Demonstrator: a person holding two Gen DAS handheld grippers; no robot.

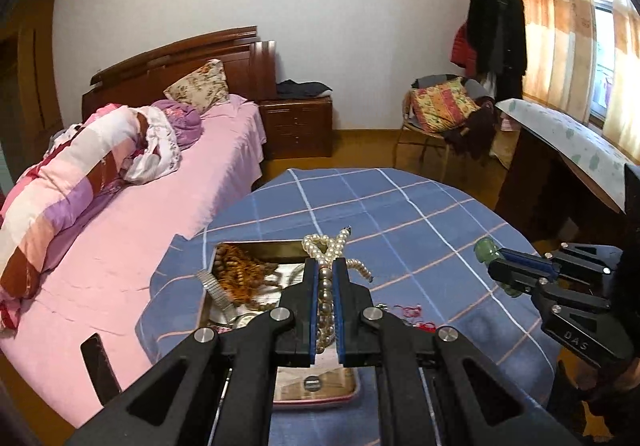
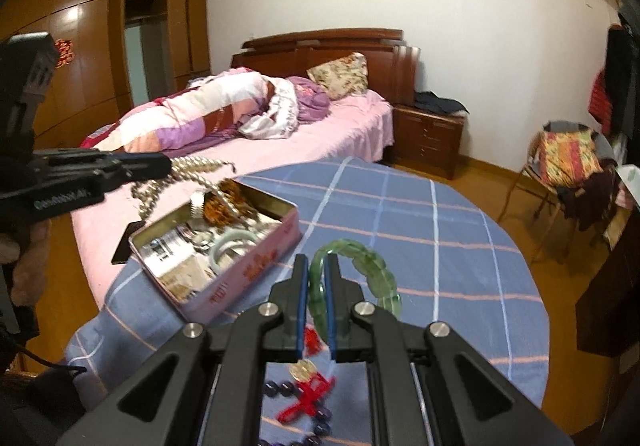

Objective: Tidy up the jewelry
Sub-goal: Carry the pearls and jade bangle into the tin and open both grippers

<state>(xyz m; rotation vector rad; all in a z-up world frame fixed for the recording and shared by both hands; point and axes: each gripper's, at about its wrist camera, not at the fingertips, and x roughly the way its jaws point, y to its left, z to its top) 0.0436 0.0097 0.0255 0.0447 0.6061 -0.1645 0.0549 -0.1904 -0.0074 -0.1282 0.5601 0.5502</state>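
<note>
A: Why are both grippers up off the tabletop [image 2: 440, 230]?

B: Each is carrying a piece, probably toward the tin [image 2: 256, 270] at the table's left edge, beside the bed. The left gripper [image 1: 327, 266] is clamped on the pearl necklace [image 1: 326, 246], loops hanging above the open tin. The right gripper [image 2: 316, 266] pinches the green bracelet [image 2: 360, 266] by its rim, over the middle of the cloth.

A: What's left out?

B: A red knotted charm [image 2: 308, 402] with a coin and dark beads [image 2: 280, 392] lie at the near edge.

A: Any writing?

B: "DAS" on the right gripper's body; the left one's lettering is too blurred. Red characters on the tin's side, illegible.
</note>
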